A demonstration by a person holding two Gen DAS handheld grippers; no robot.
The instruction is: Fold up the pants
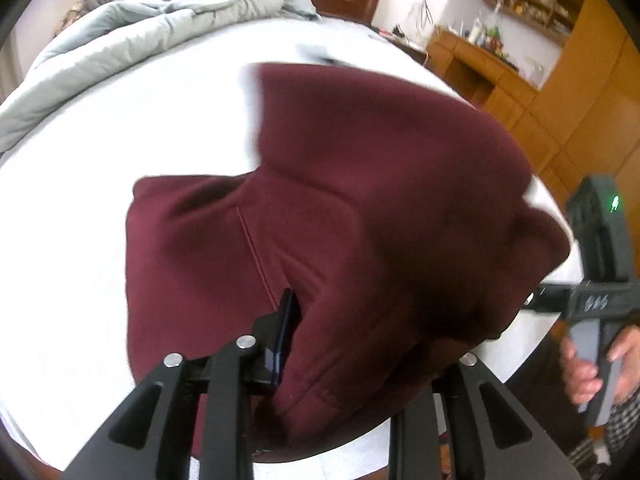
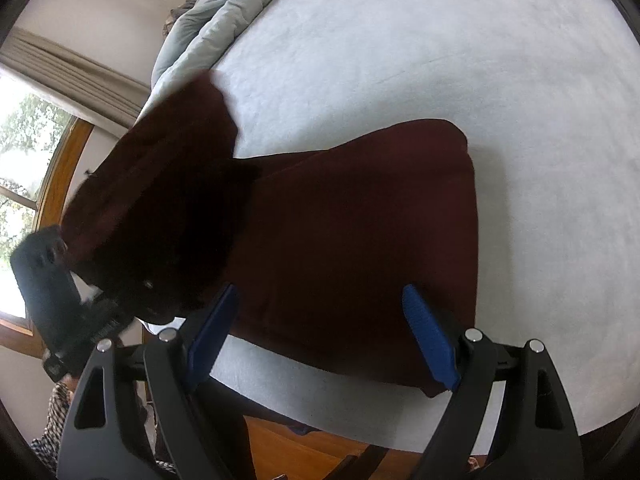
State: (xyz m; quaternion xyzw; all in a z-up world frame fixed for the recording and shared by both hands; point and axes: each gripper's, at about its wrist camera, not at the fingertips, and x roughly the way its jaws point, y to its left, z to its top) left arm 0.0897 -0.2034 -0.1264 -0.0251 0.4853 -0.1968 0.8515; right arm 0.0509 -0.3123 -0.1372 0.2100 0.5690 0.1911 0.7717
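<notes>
The bed [image 2: 440,40] filled both views, its white sheet bare around the dark red pants [image 2: 360,240]. A grey quilt [image 1: 132,32] lay bunched along the far edge. The pants lay on the near part of the sheet, one end lifted and draped.

Only the left wrist view showed the wooden shelves [image 1: 520,8] at far right and a hand [image 1: 592,364] gripping the other tool's handle. Only the right wrist view showed the window [image 2: 24,160] and curtain [image 2: 68,68] at left.

The left gripper [image 1: 352,344] had a fold of the pants between its fingers; cloth hid the right finger, so how tightly it pinched I could not tell. The right gripper [image 2: 320,336] stood wide apart, holding nothing, over the near hem.
</notes>
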